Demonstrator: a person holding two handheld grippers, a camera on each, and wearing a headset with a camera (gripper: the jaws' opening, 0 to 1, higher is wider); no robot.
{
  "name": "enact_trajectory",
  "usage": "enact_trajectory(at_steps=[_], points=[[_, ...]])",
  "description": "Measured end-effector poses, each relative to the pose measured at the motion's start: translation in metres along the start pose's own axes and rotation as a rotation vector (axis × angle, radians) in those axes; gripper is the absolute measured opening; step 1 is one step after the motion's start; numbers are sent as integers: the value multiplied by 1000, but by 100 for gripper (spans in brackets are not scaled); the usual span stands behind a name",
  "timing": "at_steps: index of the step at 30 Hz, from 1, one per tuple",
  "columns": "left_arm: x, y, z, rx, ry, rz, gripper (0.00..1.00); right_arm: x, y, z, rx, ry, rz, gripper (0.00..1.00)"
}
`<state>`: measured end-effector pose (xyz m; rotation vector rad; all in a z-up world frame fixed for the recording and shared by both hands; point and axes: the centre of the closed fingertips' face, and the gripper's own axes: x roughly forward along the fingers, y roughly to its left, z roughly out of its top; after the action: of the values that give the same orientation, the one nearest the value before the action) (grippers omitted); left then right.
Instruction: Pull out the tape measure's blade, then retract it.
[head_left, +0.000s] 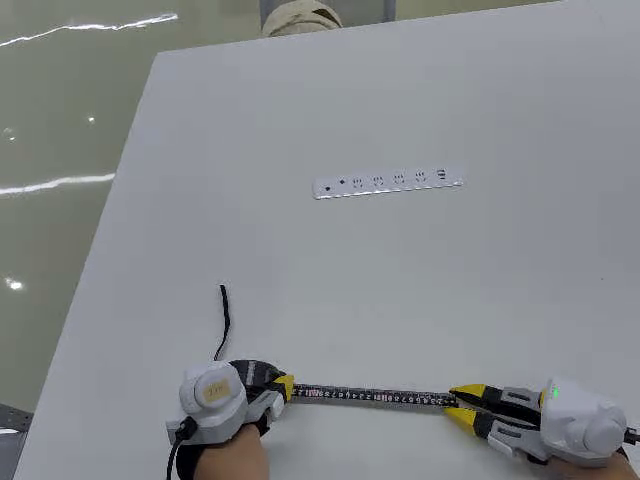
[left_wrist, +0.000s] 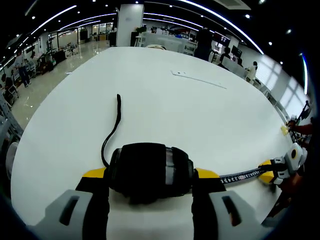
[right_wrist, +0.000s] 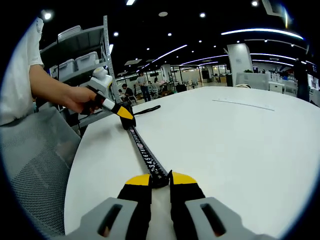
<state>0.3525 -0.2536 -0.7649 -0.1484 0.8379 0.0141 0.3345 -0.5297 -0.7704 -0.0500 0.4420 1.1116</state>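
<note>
Left gripper (left_wrist: 150, 174) clamps the black tape measure case (left_wrist: 147, 160) at the head view's lower left; right gripper (right_wrist: 160, 179) pinches the drawn blade (head_left: 370, 396) at its end, lower right. A slipping pinch could let the blade snap back uncontrolled.

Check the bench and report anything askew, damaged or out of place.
Nothing stands out. The left gripper holds the tape measure; its blade runs straight across the table to the right gripper, jaws shut on it. The black strap trails loose; the power strip lies flat.
</note>
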Motion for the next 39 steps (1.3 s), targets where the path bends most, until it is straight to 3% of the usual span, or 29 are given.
enact_trajectory(at_steps=[7,39], points=[[0,-1,0,-1,0,-2,65,12,5,3,1,-5,20,12],[1,-1,-1,-4,-2,-6,65,31,14,10,13,-5,45,12]])
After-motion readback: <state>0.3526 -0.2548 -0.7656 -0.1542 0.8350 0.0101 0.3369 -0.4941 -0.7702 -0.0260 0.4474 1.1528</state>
